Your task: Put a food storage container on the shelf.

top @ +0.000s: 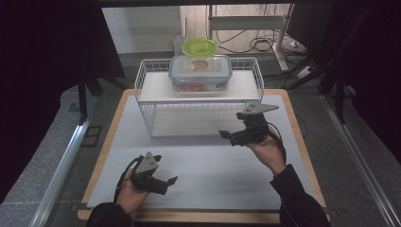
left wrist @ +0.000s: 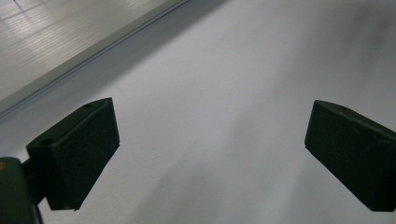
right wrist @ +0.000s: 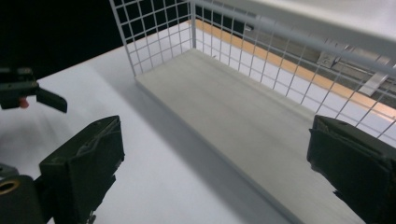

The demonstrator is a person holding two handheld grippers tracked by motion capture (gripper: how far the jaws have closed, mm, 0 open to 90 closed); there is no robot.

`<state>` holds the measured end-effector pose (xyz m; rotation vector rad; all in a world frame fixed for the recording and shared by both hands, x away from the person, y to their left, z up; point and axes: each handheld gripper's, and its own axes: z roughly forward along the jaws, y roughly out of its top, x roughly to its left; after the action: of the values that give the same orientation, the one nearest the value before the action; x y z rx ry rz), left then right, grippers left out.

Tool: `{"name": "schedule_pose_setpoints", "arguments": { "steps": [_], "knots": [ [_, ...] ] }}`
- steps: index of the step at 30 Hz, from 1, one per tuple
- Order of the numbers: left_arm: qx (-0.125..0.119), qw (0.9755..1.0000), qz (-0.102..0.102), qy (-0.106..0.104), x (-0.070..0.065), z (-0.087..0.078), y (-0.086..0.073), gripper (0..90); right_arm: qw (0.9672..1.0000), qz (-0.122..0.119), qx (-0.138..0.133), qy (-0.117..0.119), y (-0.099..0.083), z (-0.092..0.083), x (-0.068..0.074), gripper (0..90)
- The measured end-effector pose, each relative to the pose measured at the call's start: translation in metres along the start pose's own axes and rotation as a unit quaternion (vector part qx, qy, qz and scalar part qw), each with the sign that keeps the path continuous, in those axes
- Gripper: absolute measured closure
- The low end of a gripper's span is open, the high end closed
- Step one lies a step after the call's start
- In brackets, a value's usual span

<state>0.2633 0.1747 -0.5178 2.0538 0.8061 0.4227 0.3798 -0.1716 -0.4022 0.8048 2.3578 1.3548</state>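
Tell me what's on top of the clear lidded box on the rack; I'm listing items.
A green bowl appears to rest on or just behind the clear box, upright. Inside the box, orange-red contents show; what they are is unclear. The wire rack carries the box.

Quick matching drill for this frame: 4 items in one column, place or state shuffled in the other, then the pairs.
Items:
1. green bowl
2. clear box
3. left tool
4. right tool

Places or states:
A. on the wire rack's top shelf
B. open, by the rack's lower shelf
C. on the box's lid
D. open, over the white mat, near edge

Pairs: 1-C, 2-A, 3-D, 4-B
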Motion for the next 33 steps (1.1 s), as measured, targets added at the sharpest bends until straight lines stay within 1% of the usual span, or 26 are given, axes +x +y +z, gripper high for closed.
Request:
{"name": "schedule_pose_setpoints", "arguments": {
  "steps": [4, 6, 12, 17, 21, 24, 29, 33],
  "knots": [
    [-0.001, 1.0000, -0.001, -0.001, 0.000, 0.000, 0.000, 3.0, 0.9999, -0.014, 0.005, -0.006, -0.009, 0.000, 0.007, 0.4],
    [-0.001, 1.0000, -0.001, -0.001, 0.000, 0.000, 0.000, 3.0, 0.9997, -0.022, 0.005, -0.005, -0.013, 0.000, 0.011, 0.0],
    [0.003, 1.0000, 0.002, -0.002, -0.001, 0.000, 0.000, 3.0, 0.9998, -0.018, -0.001, 0.010, -0.026, -0.005, 0.019, 0.0],
    [0.004, 1.0000, 0.003, -0.001, -0.001, 0.000, 0.000, 3.0, 0.9999, -0.014, 0.006, 0.006, -0.038, -0.009, 0.024, 0.0],
    [0.006, 1.0000, 0.002, -0.003, -0.001, 0.000, 0.000, 3.0, 0.9998, -0.018, 0.009, -0.006, -0.049, -0.014, 0.027, 0.0],
    [0.006, 1.0000, 0.002, -0.003, -0.001, 0.001, 0.000, 3.0, 0.9996, -0.018, 0.013, -0.016, -0.060, -0.018, 0.025, 0.0],
    [0.008, 1.0000, 0.002, -0.001, -0.002, 0.001, 0.000, 3.0, 0.9993, -0.006, 0.019, -0.032, -0.078, -0.024, 0.018, 0.0],
    [0.009, 1.0000, 0.002, -0.001, -0.002, 0.002, 0.000, 3.0, 0.9987, 0.001, 0.016, -0.047, -0.089, -0.030, 0.015, 0.0]
  ]
}}
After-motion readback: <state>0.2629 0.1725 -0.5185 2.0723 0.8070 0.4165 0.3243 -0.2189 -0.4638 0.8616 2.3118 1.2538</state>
